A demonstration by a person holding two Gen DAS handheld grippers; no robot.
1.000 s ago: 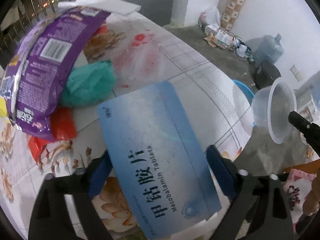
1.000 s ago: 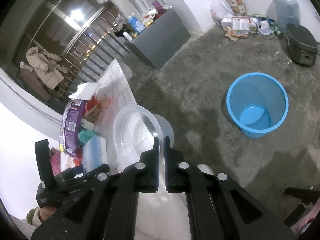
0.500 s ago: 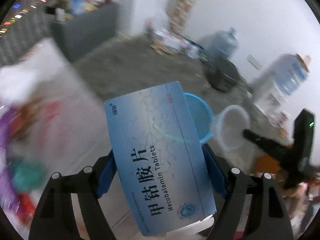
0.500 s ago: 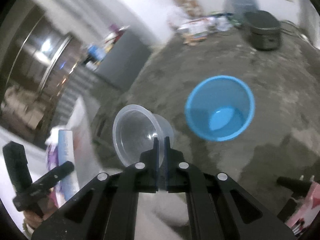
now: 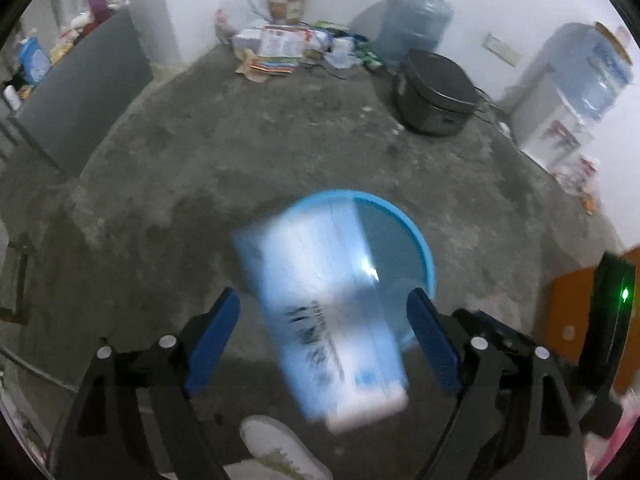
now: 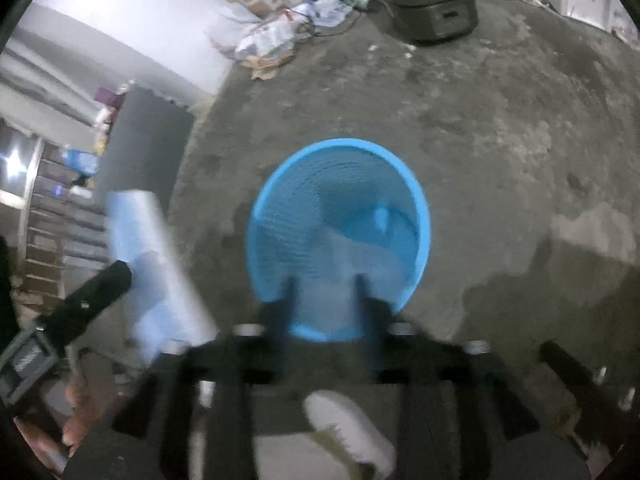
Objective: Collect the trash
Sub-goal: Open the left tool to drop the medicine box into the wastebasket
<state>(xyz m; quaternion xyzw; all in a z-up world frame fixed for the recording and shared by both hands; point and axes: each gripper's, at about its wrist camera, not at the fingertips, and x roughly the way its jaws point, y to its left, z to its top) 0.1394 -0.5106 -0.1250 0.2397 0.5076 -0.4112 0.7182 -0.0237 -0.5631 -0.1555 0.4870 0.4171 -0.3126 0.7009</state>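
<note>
Both grippers swung from table to over blue bin (image 6: 340, 236); left gripper (image 5: 324, 316) spread, pill box (image 5: 324, 312) dropping, right gripper (image 6: 324, 284) spread, cup gone; box light, stiff, grip long edges

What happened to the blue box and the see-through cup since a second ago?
Both grippers swung from the table to the blue basket and opened. The left gripper let go of the blue medicine box, now blurred and loose between its spread fingers. The right gripper released the clear cup; a pale blur inside the basket may be it. The basket stayed on the floor.
</note>
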